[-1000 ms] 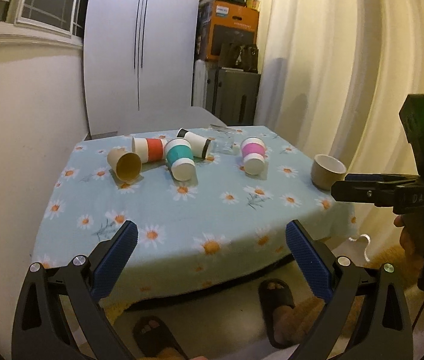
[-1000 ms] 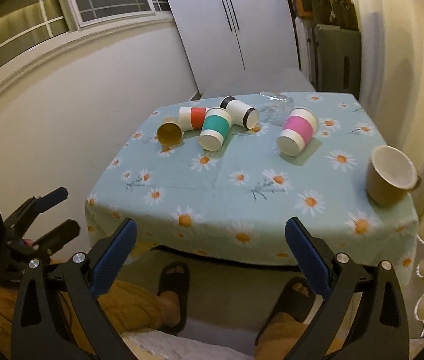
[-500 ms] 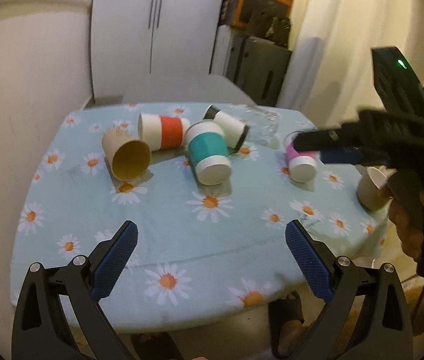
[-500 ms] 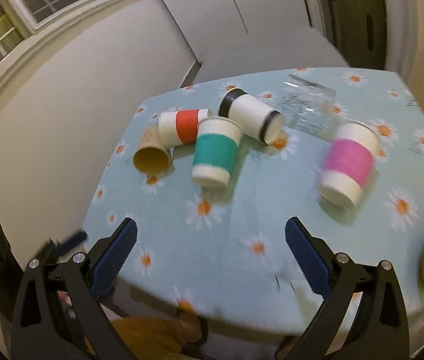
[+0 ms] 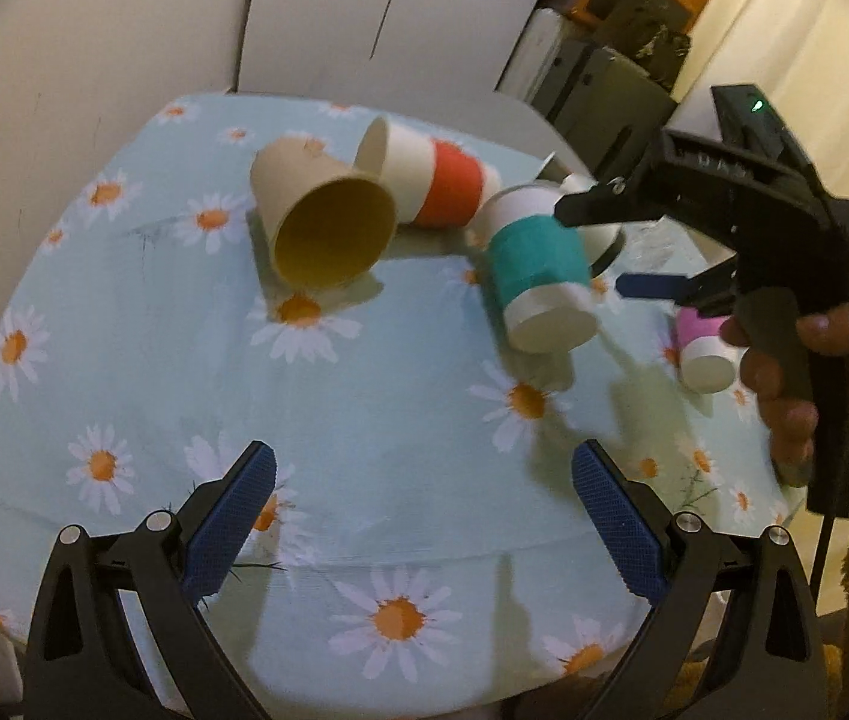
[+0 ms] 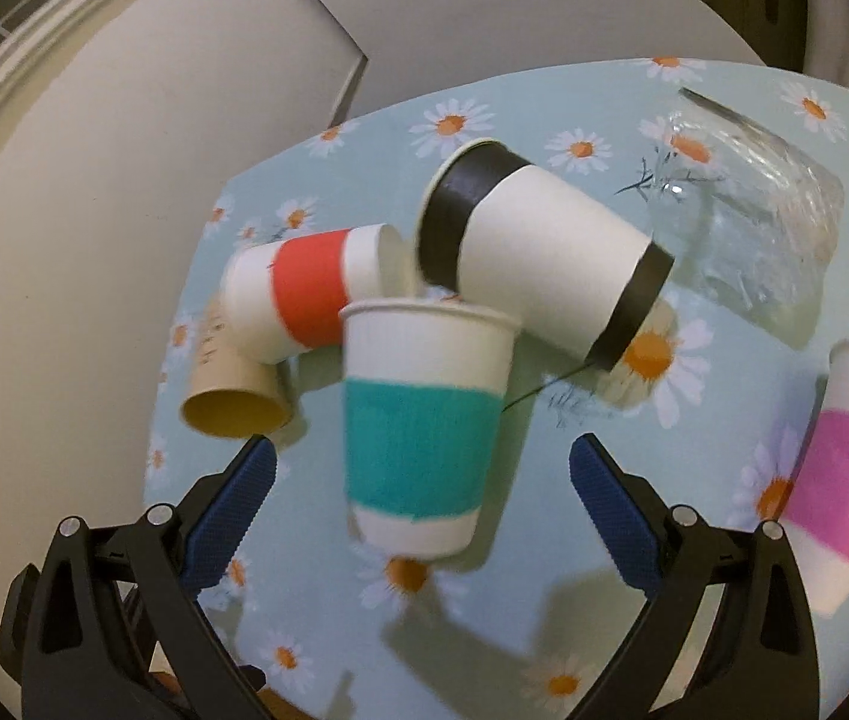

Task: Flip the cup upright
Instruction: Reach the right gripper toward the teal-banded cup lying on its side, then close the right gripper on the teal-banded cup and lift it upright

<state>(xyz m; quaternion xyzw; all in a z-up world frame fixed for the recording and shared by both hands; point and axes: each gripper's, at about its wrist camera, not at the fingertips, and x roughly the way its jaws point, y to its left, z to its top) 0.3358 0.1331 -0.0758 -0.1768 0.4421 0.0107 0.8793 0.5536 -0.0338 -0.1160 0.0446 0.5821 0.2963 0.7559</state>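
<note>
Several paper cups lie on their sides on a daisy-print tablecloth (image 5: 142,360). A white cup with a teal band (image 6: 418,438) lies straight ahead of my right gripper (image 6: 421,513), base toward me; it also shows in the left wrist view (image 5: 538,282). My right gripper is open and empty, its jaws either side of the teal cup's near end without touching. In the left wrist view the right gripper (image 5: 616,240) hovers over that cup. My left gripper (image 5: 418,525) is open and empty above the cloth's near part.
A plain tan cup (image 5: 322,228), a red-banded cup (image 5: 430,183), a black-banded cup (image 6: 544,255) and a pink-banded cup (image 6: 844,468) lie around the teal one. A clear glass (image 6: 748,222) lies at the back right. A wall and white cabinet stand behind the table.
Both grippers have moved forward over the table and closer to the cups. The right gripper has come up to the teal-banded cup, which now fills the space ahead of its jaws.
</note>
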